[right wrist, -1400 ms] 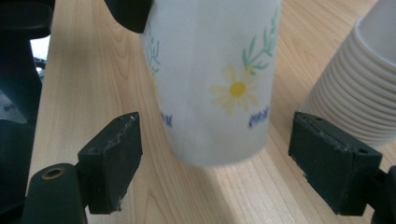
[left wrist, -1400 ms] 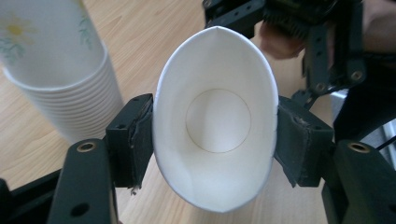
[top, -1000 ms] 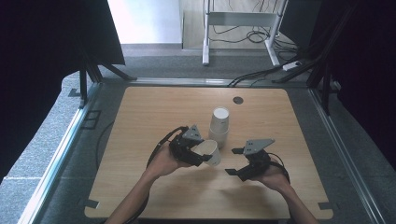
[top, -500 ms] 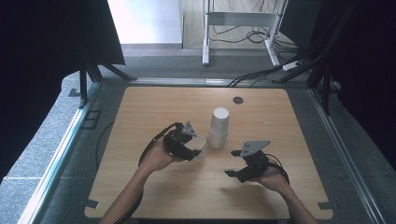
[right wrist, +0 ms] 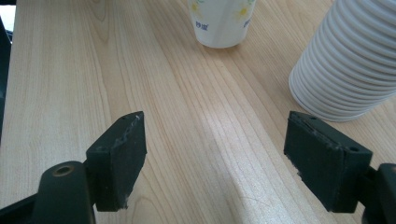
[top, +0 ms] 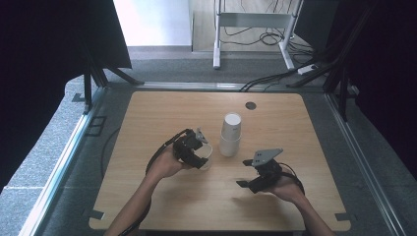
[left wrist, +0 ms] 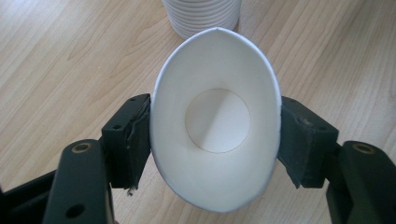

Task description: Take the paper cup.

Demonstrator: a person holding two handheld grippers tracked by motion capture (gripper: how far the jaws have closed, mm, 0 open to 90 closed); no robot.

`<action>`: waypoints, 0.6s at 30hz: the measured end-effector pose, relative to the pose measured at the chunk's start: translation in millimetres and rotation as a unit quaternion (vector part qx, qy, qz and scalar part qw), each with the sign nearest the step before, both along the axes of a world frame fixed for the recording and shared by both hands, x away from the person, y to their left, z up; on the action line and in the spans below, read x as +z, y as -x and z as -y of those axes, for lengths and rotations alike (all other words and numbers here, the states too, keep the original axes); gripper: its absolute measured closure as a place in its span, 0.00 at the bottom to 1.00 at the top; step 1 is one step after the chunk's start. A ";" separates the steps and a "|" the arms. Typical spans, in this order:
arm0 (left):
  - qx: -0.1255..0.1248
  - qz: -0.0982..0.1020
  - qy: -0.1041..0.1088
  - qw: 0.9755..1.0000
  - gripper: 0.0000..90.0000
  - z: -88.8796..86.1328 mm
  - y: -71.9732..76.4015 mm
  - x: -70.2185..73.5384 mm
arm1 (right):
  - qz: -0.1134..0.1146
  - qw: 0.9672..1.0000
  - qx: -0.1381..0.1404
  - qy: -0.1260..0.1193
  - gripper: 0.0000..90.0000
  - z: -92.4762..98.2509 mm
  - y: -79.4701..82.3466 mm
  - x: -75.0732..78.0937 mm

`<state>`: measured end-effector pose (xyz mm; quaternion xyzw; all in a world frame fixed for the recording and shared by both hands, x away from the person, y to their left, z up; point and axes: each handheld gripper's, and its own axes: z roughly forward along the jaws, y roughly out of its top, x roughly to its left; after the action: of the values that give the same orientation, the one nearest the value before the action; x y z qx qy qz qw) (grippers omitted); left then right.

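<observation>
Now the single paper cup [left wrist: 215, 126] sits between the pads of the left hand-held gripper [top: 200, 153], squeezed into an oval, mouth toward the camera. Compared with a second ago, this cup has come away from the cup stack [top: 230, 133] and moved left and down; in the high view it is just left of the stack's base, low over the counter [top: 147, 113]. The left jaws have just been opening a little, yet the pads press both sides of the cup wall, so the grip holds.

Judgement: one cup has been separated from the stack and is being set down beside it; the slackening grip suggests release is near. Whether the cup's base already touches the counter I cannot tell.

Right hand-held gripper [top: 256, 174]: jaws partly apart, nothing between them, over bare wood near and right of the stack. Its jaws have just been closing slightly, on nothing.

Count:
- hand-held grippers: two
- cup stacks: one, upside down, rims at the bottom; number of cups in it not countable
- separated cups: one
- dark round port [top: 251, 105] on the far counter: one
</observation>
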<state>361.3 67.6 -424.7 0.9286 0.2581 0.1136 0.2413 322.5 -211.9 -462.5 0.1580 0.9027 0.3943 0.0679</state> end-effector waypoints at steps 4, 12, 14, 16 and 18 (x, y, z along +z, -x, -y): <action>0.004 -0.005 -0.003 1.000 0.33 1.4 -1.7 -4.2 | 0.001 1.000 0.002 -0.001 0.24 -0.1 0.3 0.4; 0.009 -0.013 -0.004 1.000 0.31 2.1 -4.1 -7.9 | 0.000 1.000 0.002 0.000 0.24 0.2 0.3 0.4; 0.010 -0.013 -0.003 1.000 0.31 2.2 -4.3 -8.1 | 0.001 1.000 0.003 0.000 0.24 0.2 0.2 0.5; 0.010 -0.014 -0.002 1.000 0.30 2.4 -4.7 -8.4 | 0.001 1.000 0.004 0.000 0.25 0.1 0.3 0.5; 0.011 -0.015 -0.003 1.000 0.29 2.8 -5.2 -8.7 | 0.001 1.000 0.004 0.000 0.25 0.1 0.4 0.5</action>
<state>366.5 64.8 -433.4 0.9280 0.2713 0.1033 0.2336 322.1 -212.0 -462.0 0.1541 0.9033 0.3948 0.0668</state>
